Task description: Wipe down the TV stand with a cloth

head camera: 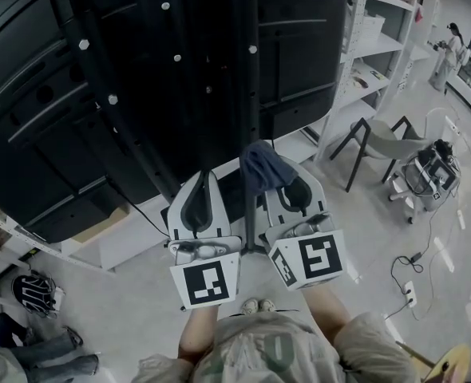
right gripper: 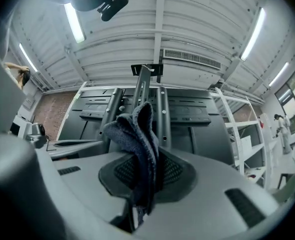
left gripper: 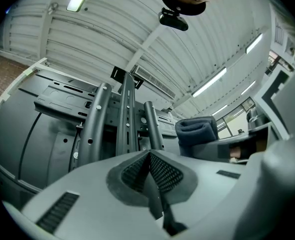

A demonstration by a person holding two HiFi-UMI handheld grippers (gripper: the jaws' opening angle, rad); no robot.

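**A:** What is the left gripper [left gripper: 148, 160] doing?

**B:** Its fingers are pressed together on nothing, close in front of the TV stand's [head camera: 188, 70] dark posts.

**A:** And the right gripper [right gripper: 146, 168]?

**B:** Its fingers pinch the blue cloth [right gripper: 133, 126]. The cloth stands bunched before those same posts, and I cannot tell if it touches them.

**A:** What could go wrong?

**B:** Only 1 narrow fold looks held. Dragged across the stand's bolt heads, it could snag and slip free. A bunched wad would also clean just a thin stripe.
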